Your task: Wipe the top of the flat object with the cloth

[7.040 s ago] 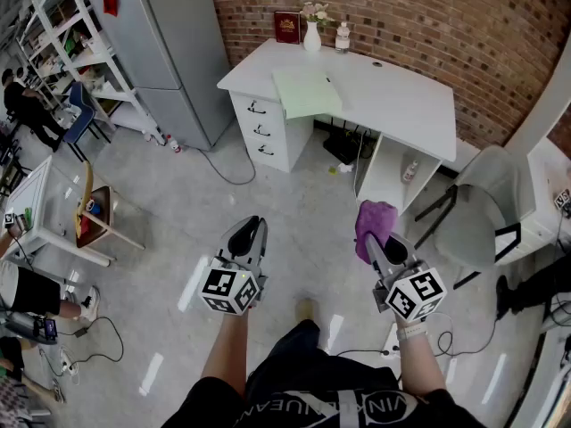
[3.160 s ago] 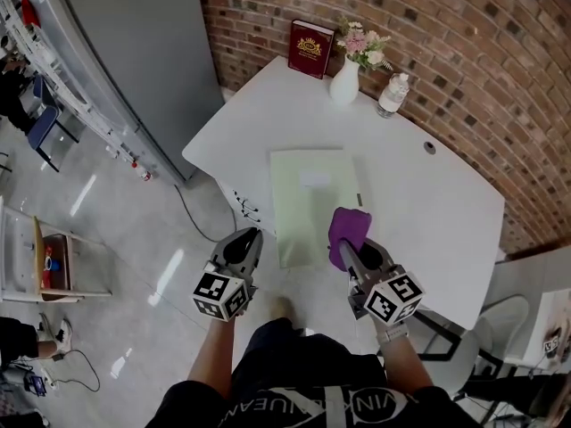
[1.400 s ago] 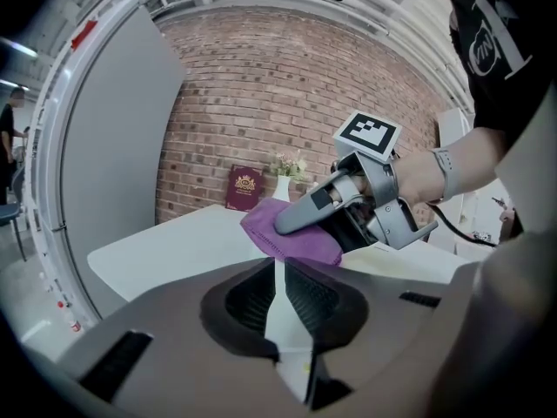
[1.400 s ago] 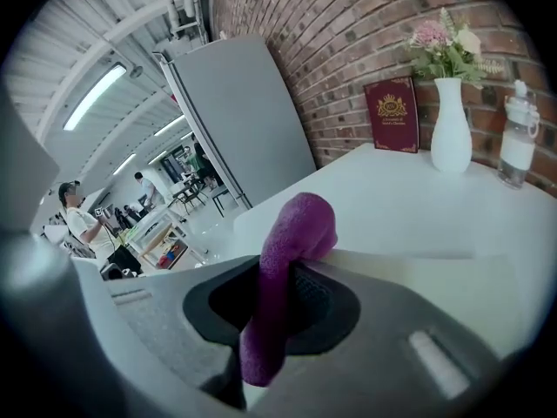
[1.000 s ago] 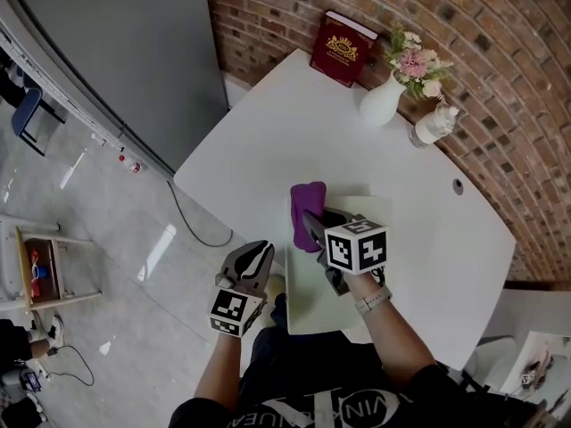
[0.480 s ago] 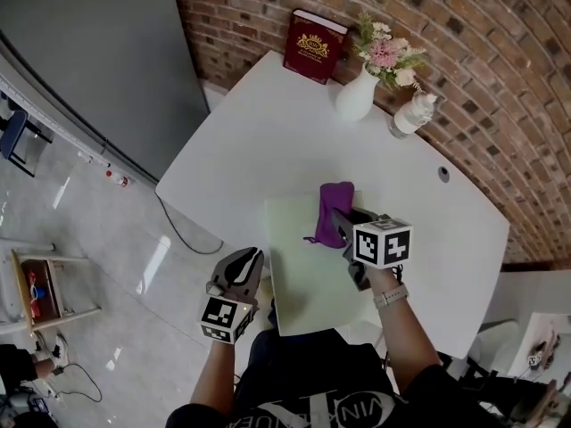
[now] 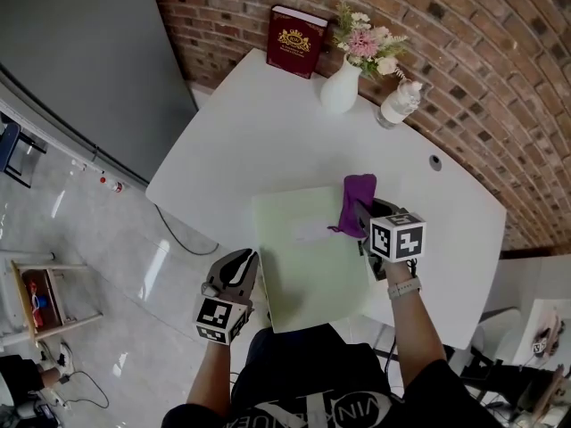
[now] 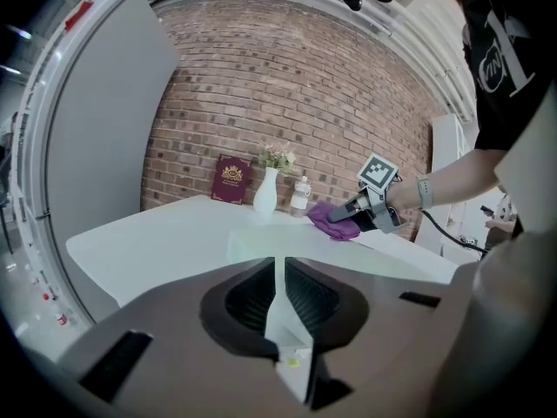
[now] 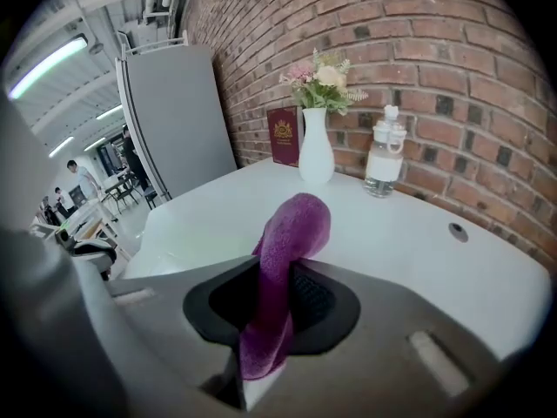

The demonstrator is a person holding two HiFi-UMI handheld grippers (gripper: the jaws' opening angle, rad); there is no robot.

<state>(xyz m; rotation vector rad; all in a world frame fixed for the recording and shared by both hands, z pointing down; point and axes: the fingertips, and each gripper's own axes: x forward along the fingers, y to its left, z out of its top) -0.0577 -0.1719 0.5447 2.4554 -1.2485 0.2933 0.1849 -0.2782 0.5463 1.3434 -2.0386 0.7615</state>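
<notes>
The purple cloth (image 7: 359,199) is gripped by the right hand-held gripper (image 7: 364,219) at the far right corner of the pale green flat object (image 7: 308,270), which is laid on the white counter (image 7: 259,123). The left hand-held gripper (image 7: 237,264) is seen closed and empty just beside the flat object's left edge.

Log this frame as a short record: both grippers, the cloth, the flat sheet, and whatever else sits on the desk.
right gripper: shut on the purple cloth, fingers pinching its lower part
cloth position: at the far right corner of the pale green sheet, apparently touching it
left gripper: shut, empty, by the sheet's near left corner
sheet: lying flat on the white desk, at its near edge
by the brick wall: red book, white vase of flowers, clear bottle
</notes>
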